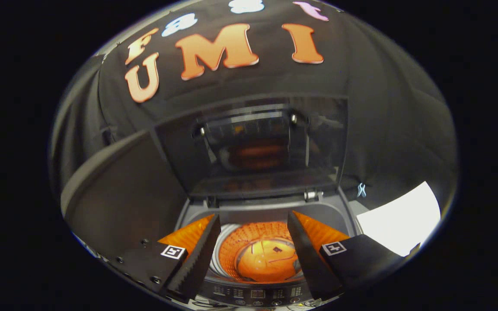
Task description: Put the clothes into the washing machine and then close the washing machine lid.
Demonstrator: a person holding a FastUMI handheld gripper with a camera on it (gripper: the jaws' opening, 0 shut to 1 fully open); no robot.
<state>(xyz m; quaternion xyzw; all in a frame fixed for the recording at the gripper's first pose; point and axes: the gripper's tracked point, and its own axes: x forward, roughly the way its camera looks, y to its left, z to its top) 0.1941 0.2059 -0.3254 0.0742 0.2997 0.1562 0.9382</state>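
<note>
I look down into a top-loading washing machine (339, 216) whose glass lid (253, 147) stands raised at the back. My gripper (253, 217) hovers open over the opening with nothing between its fingers. Between and beyond the fingers lies the drum (260, 255); its perforated wall and round bottom look orange. I cannot tell whether cloth lies in it. The lid's glass reflects an orange glow. The machine's control panel (257, 294) runs along the near edge, below the fingers.
A large dark grey curved panel (119, 185) rises just left of the machine, close to the left finger. A white sheet (400, 220) lies to the right of the machine. A small pale clip (361, 190) hangs on the black cloth wall behind.
</note>
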